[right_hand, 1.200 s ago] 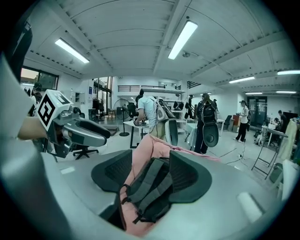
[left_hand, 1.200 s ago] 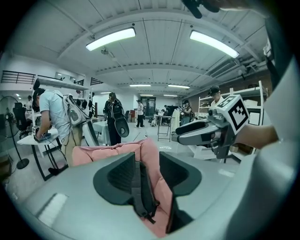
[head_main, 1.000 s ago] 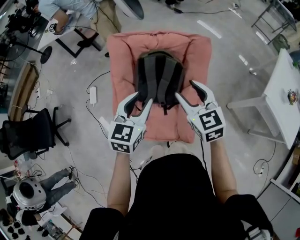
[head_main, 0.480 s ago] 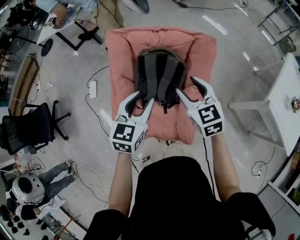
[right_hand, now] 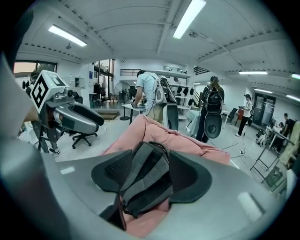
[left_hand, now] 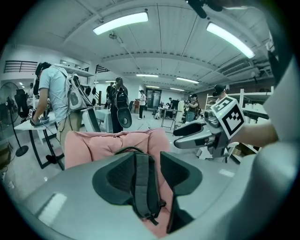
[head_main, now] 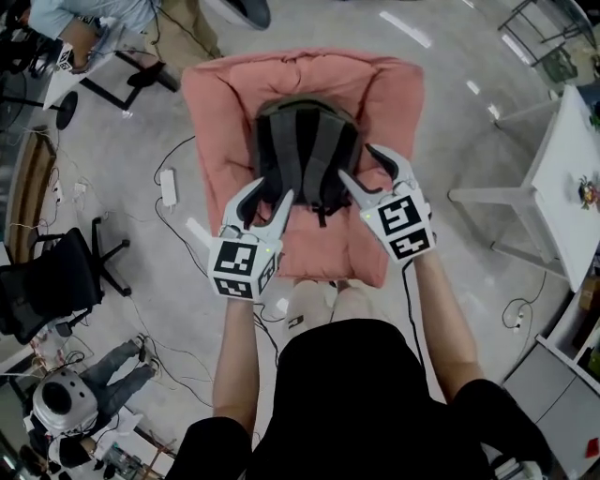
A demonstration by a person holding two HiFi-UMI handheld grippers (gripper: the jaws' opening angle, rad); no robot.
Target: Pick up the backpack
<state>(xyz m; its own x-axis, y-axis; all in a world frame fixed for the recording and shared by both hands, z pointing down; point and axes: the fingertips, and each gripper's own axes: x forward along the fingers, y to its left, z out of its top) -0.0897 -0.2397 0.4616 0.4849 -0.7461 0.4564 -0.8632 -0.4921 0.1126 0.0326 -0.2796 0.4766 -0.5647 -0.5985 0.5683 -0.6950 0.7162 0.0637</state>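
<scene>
A dark grey backpack lies straps-up on a pink cushion on the floor. My left gripper hangs open over the pack's near left corner, apart from it. My right gripper is open too, at the pack's near right edge. In the left gripper view a grey strap of the backpack shows between the spread jaws, and the right gripper sits off to the right. In the right gripper view the backpack fills the gap between the jaws, with the left gripper at left. Neither grips anything.
Cables and a white power strip lie on the floor left of the cushion. A black office chair stands at left, a white table at right. A person works at a desk at top left.
Both grippers have moved forward and down toward the backpack. Their tips now overlap its near corners. The jaws stay spread.
</scene>
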